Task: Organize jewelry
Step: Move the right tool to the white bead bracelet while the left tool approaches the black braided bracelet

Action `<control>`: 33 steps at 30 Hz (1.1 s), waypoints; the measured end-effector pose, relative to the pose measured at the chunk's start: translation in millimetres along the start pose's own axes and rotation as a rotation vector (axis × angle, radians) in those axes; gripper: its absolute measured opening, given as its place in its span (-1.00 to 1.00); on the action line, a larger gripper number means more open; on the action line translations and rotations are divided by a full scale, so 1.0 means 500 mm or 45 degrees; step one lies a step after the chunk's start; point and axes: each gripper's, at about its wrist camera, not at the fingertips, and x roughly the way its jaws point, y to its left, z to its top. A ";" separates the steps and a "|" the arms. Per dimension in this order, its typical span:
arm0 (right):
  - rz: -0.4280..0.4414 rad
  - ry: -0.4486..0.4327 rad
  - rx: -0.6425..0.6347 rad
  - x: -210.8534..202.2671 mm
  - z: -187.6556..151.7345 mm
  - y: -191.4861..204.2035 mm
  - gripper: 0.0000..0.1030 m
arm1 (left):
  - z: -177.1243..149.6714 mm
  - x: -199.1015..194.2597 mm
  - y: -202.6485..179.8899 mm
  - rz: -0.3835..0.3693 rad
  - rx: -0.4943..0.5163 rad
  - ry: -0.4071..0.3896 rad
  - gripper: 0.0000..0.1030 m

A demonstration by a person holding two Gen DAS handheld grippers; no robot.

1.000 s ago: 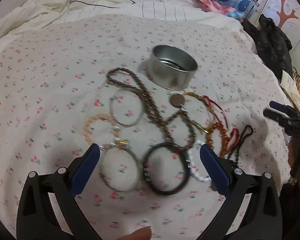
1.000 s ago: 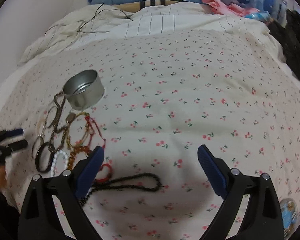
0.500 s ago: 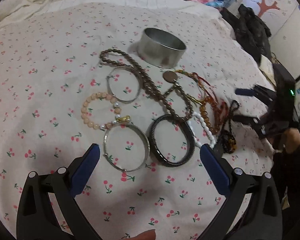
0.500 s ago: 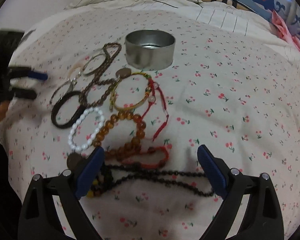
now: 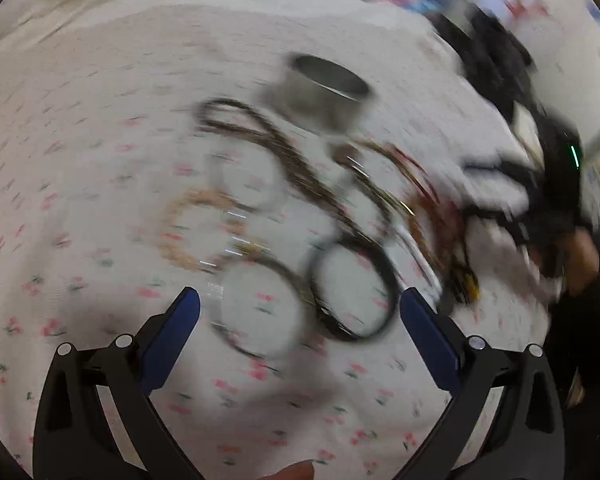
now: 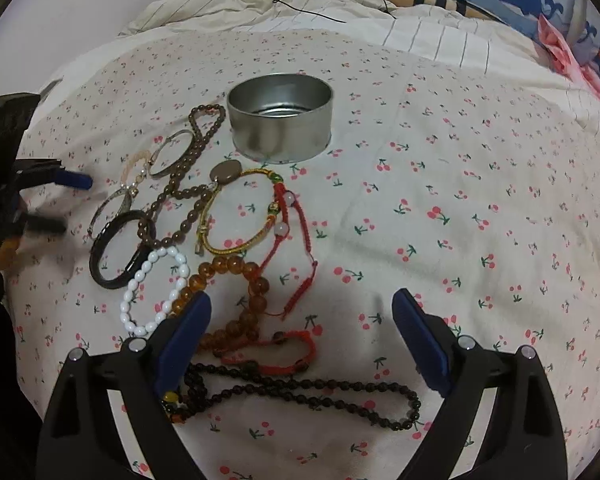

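While both grippers' fingers [image 6: 418, 336] gape empty | one tin [image 6: 280, 122] | one white bracelet [image 6: 156, 290]

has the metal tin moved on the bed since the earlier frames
No. In the right wrist view the metal tin still sits just beyond the oval stone pendant and yellow cord bracelet, as before; only the camera shifted.
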 end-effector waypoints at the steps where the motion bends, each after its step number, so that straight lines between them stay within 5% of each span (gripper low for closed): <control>1: 0.018 -0.002 0.008 0.000 0.001 -0.001 0.72 | 0.006 -0.002 0.019 0.035 -0.041 -0.011 0.87; 4: 0.148 -0.019 -0.018 -0.008 -0.001 0.028 0.69 | 0.011 0.005 0.021 0.110 0.074 0.038 0.87; 10: 0.439 -0.018 -0.251 -0.009 0.002 0.182 0.49 | -0.003 0.019 -0.005 -0.170 0.145 0.123 0.87; 14: 0.553 0.035 -0.253 0.036 0.016 0.234 0.40 | -0.012 0.015 -0.016 -0.075 0.201 0.148 0.87; 20: 0.509 0.108 -0.198 0.092 0.048 0.244 0.21 | -0.011 0.042 0.035 -0.083 0.094 0.199 0.87; 26: 0.530 0.143 -0.201 0.067 0.027 0.230 0.20 | -0.015 0.031 -0.065 -0.325 0.290 0.132 0.87; 33: 0.482 0.277 -0.409 0.082 -0.005 0.221 0.17 | -0.043 0.066 -0.153 -0.381 0.494 0.241 0.87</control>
